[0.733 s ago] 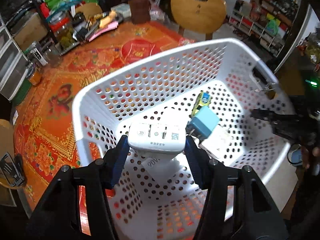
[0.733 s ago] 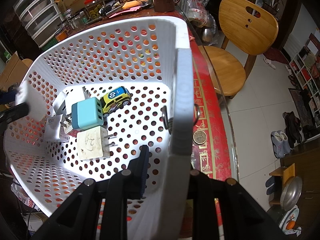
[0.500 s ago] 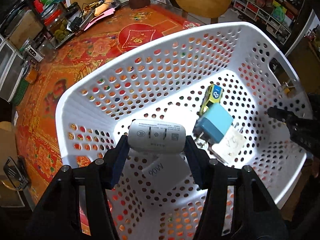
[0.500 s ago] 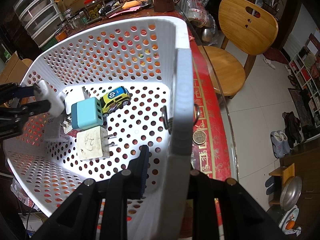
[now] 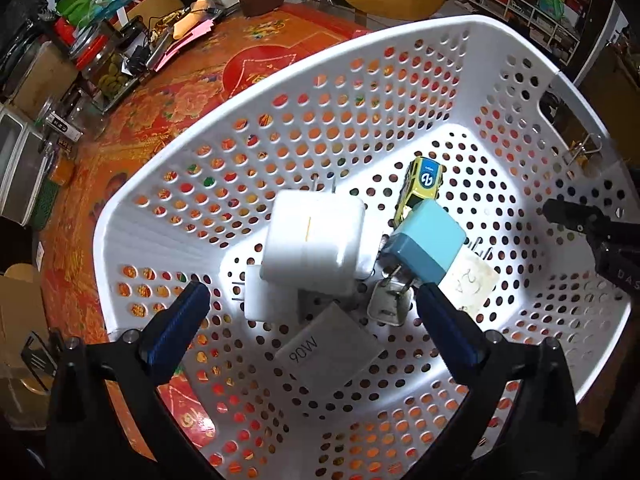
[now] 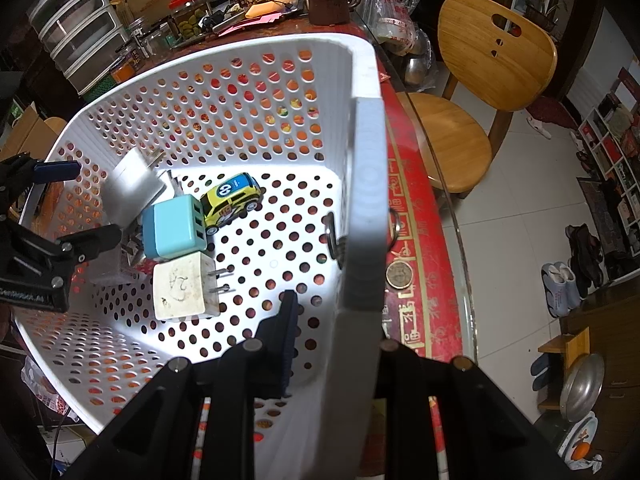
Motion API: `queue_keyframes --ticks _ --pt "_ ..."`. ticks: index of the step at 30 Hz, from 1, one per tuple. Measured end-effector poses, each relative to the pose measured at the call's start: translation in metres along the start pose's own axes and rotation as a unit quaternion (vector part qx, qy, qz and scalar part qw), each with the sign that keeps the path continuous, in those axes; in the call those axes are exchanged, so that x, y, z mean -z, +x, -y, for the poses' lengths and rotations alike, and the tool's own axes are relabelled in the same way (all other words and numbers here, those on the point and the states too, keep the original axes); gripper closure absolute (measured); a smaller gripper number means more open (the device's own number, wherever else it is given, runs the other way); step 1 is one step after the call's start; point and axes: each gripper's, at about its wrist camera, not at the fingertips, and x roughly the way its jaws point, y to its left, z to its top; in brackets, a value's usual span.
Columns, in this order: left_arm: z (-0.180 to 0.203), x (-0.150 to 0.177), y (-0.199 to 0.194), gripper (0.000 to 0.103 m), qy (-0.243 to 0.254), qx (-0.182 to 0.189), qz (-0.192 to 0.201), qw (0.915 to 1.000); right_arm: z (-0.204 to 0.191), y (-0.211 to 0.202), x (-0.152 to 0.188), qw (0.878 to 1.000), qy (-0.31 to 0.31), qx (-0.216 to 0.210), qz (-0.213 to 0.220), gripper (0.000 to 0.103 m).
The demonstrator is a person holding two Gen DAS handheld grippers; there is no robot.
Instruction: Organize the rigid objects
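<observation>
My left gripper (image 5: 311,300) hovers over the white perforated basket (image 5: 400,28), its jaws opening wide with nothing between the pads. The white charger (image 5: 312,236) is free of them, blurred, on the pile just beyond the tips. In the basket lie a blue charger (image 5: 428,244), a yellow toy car (image 5: 424,184), a cream charger marked 2A (image 5: 472,284) and a grey 90W charger (image 5: 332,352). My right gripper (image 6: 340,320) is shut on the basket's side wall (image 6: 364,200). In its view the white charger (image 6: 132,188) tilts beside the left gripper (image 6: 80,204).
The basket rests on a table with a red patterned cloth (image 5: 160,120). Jars (image 5: 108,68), a brown mug (image 6: 328,0) and clutter crowd the far edge. A wooden chair (image 6: 480,80) stands beyond the table. A coin (image 6: 398,274) lies by the basket.
The left gripper carried the white charger further over the basket, then its jaws spread and the charger dropped onto the pile. The right gripper kept still on the basket wall.
</observation>
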Motion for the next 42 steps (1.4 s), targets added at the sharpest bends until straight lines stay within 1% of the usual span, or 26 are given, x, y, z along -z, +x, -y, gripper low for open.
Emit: queue_keyframes --ticks 2,6,9,11,13,15,16,18,20,21,22,24,26,29,30,31,33,35,37,39,41,42 --pt "-0.001 0.001 -0.005 0.001 -0.004 -0.005 0.008 0.9999 0.0 0.0 0.0 1.0 -0.001 0.0 0.0 0.081" --pt "-0.009 0.007 -0.02 0.001 -0.018 0.005 0.029 0.9994 0.0 0.0 0.0 1.0 -0.001 0.001 0.0 0.081" --pt "-0.018 0.017 -0.033 0.001 -0.034 0.012 0.054 0.9979 -0.001 0.0 -0.001 1.0 -0.001 0.001 -0.001 0.081" --pt "-0.026 0.028 -0.045 0.001 -0.05 0.008 0.077 0.9958 0.0 0.0 0.0 1.0 -0.001 0.0 0.0 0.074" --pt "-0.033 0.043 -0.06 0.001 -0.065 0.006 0.102 0.9926 -0.001 0.0 0.0 1.0 0.0 0.002 0.003 0.048" --pt "-0.04 0.063 -0.079 0.001 -0.08 0.012 0.134 0.9877 -0.002 -0.005 0.003 1.0 -0.002 0.001 0.015 0.036" --pt "-0.042 0.072 -0.088 0.001 -0.086 0.012 0.148 0.9851 -0.003 -0.009 0.005 1.0 -0.003 0.004 0.025 0.032" --pt "-0.045 0.092 -0.105 0.001 -0.097 0.007 0.178 0.9791 -0.003 -0.022 0.009 0.999 0.002 0.01 0.049 0.028" --pt "-0.046 0.114 -0.122 0.001 -0.107 0.002 0.206 0.9727 0.0 -0.048 0.017 0.995 0.019 0.017 0.098 0.024" --pt "-0.045 0.126 -0.13 0.001 -0.116 0.0 0.222 0.9681 0.001 -0.061 0.023 0.991 0.03 0.02 0.127 0.019" --pt "-0.045 0.139 -0.14 0.001 -0.126 -0.001 0.24 0.9625 0.001 -0.074 0.03 0.987 0.037 0.019 0.154 0.011" --pt "-0.044 0.166 -0.154 0.001 -0.154 0.0 0.263 0.9525 -0.002 -0.108 0.05 0.974 0.042 0.009 0.221 0.0" --pt "-0.038 0.187 -0.165 0.001 -0.169 -0.002 0.281 0.9446 -0.007 -0.131 0.069 0.964 0.044 0.009 0.264 0.0" --pt "-0.019 0.219 -0.184 0.001 -0.184 -0.041 0.31 0.9318 -0.012 -0.159 0.099 0.951 0.048 -0.003 0.304 0.0" --pt "-0.012 0.231 -0.191 0.001 -0.186 -0.038 0.322 0.9275 -0.015 -0.169 0.113 0.946 0.049 -0.01 0.322 0.0" --pt "-0.005 0.241 -0.197 0.001 -0.187 -0.026 0.332 0.9243 -0.02 -0.177 0.126 0.941 0.045 -0.01 0.336 0.0" --pt "0.008 0.256 -0.205 0.001 -0.188 -0.004 0.345 0.9197 -0.033 -0.188 0.144 0.936 0.041 0.002 0.349 0.0" --pt "0.021 0.27 -0.211 0.001 -0.184 -0.002 0.351 0.9183 -0.048 -0.203 0.169 0.928 0.029 0.007 0.373 0.0" --pt "0.033 0.281 -0.216 0.001 -0.178 -0.012 0.349 0.9202 -0.063 -0.211 0.186 0.923 0.005 0.026 0.383 0.0" --pt "0.04 0.293 -0.222 0.001 -0.179 -0.015 0.349 0.9199 -0.075 -0.215 0.201 0.92 -0.01 0.037 0.39 0.0" --pt "0.046 0.305 -0.23 0.001 -0.178 -0.019 0.356 0.917 -0.085 -0.213 0.213 0.921 -0.021 0.037 0.387 0.0" --pt "0.051 0.311 -0.234 0.001 -0.177 -0.024 0.358 0.9165 -0.089 -0.211 0.218 0.924 -0.025 0.033 0.38 0.0"
